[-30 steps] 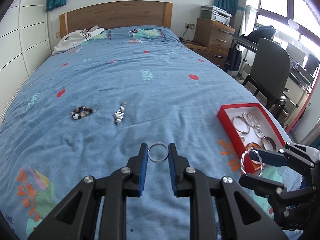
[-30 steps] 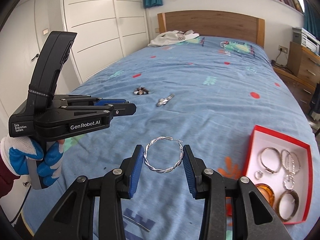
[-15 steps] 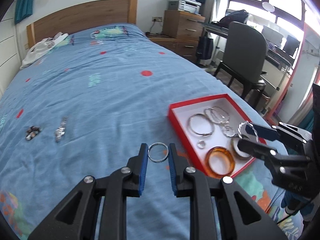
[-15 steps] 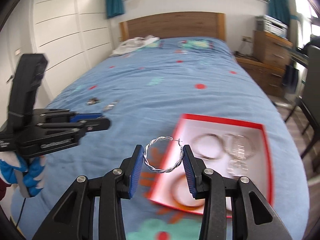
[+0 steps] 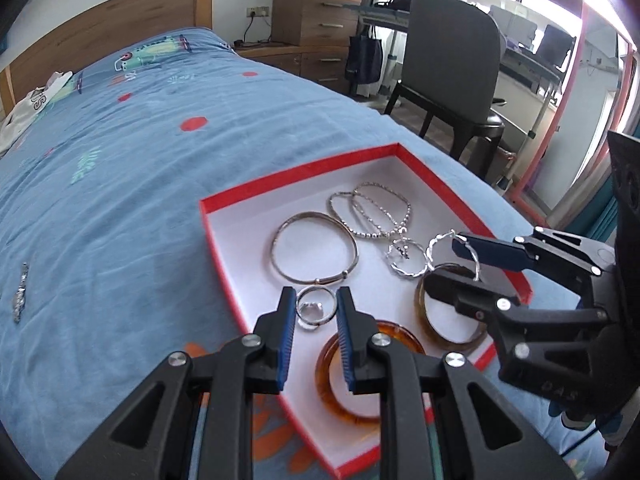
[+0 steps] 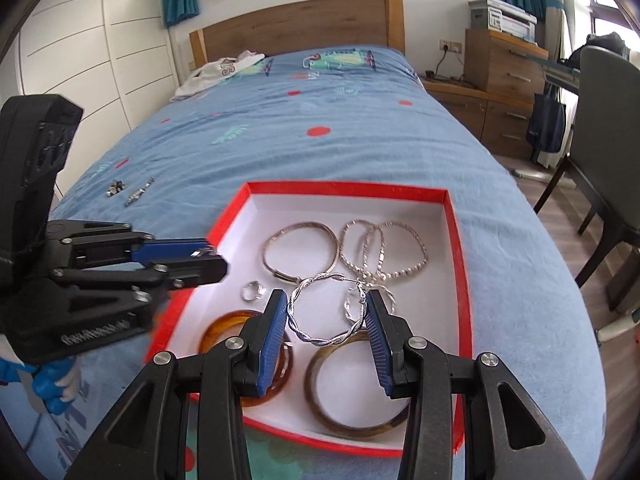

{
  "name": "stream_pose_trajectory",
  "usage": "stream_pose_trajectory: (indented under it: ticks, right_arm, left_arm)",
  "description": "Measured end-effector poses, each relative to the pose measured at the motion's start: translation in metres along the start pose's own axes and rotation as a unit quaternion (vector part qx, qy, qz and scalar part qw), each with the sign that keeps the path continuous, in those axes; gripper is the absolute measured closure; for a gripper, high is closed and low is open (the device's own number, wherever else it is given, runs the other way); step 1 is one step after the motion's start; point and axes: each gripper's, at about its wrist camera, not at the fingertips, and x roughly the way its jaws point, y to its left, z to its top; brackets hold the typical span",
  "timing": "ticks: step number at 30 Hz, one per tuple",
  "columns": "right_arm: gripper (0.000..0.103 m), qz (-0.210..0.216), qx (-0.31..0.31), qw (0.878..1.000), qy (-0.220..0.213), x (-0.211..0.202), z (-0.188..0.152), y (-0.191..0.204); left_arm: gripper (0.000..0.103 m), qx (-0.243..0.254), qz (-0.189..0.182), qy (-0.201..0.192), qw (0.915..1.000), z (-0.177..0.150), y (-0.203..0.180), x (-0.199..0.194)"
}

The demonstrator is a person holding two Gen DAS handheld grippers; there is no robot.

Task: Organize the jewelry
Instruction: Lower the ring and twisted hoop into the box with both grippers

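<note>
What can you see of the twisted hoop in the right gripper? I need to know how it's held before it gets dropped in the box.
The twisted hoop is a silvery ring of wound metal strands with a thin straight wire closing its top. The right gripper is shut on it, the blue pads pressing its left and right sides, so it faces the camera. It hangs above the red box, over the jewelry inside; whether it touches any piece below cannot be told.
</note>
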Motion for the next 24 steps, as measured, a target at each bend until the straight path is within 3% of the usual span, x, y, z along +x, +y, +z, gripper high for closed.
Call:
stream_pose_trajectory:
  ticks: [8, 24]
  right_arm:
    - [0.063, -0.008, -0.006, 1.0, 0.028, 0.024, -0.006, -0.009]
    - [0.063, -0.029, -0.019, 0.999, 0.038, 0.027, -0.014, -0.011]
  left_arm:
    - [0.084, -0.001, 0.016, 0.019, 0.9997, -0.002, -0.001, 0.034]
    - [0.083, -0.004, 0.026, 0.019, 0.9995, -0.01, -0.008, 0.035]
